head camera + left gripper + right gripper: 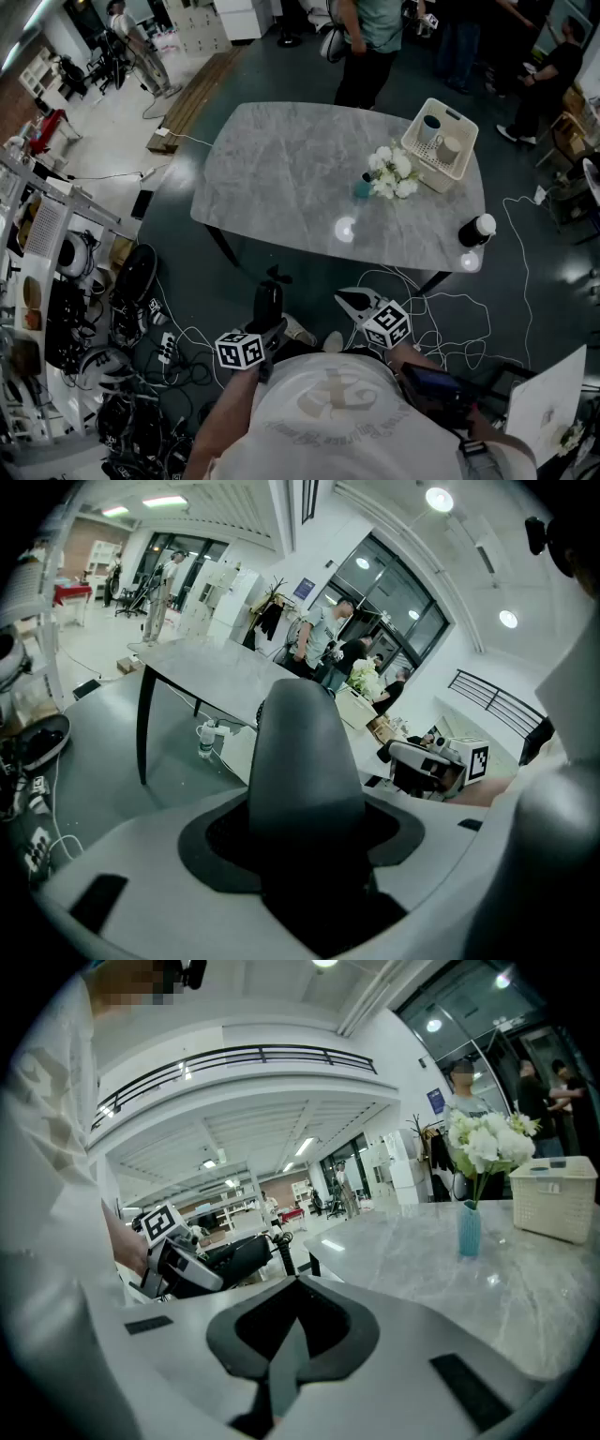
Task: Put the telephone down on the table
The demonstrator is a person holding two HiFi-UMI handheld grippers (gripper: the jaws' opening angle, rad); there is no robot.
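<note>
The telephone (268,302) is a black handset with a coiled cord. It sticks out forward from my left gripper (265,328), which is shut on it and held low, in front of the table's near edge. In the left gripper view the telephone (305,752) fills the space between the jaws. My right gripper (351,302) hangs beside it to the right, shut with nothing in it. In the right gripper view its jaws meet in a thin line, and the left gripper with the telephone (232,1258) shows at the left.
The grey marble table (281,169) carries a cream basket (441,141) with cups, white flowers in a teal vase (392,173) and a black lidded cup (476,230). Cables (450,309) litter the dark floor. Shelves of gear (56,309) stand left. People stand beyond the table.
</note>
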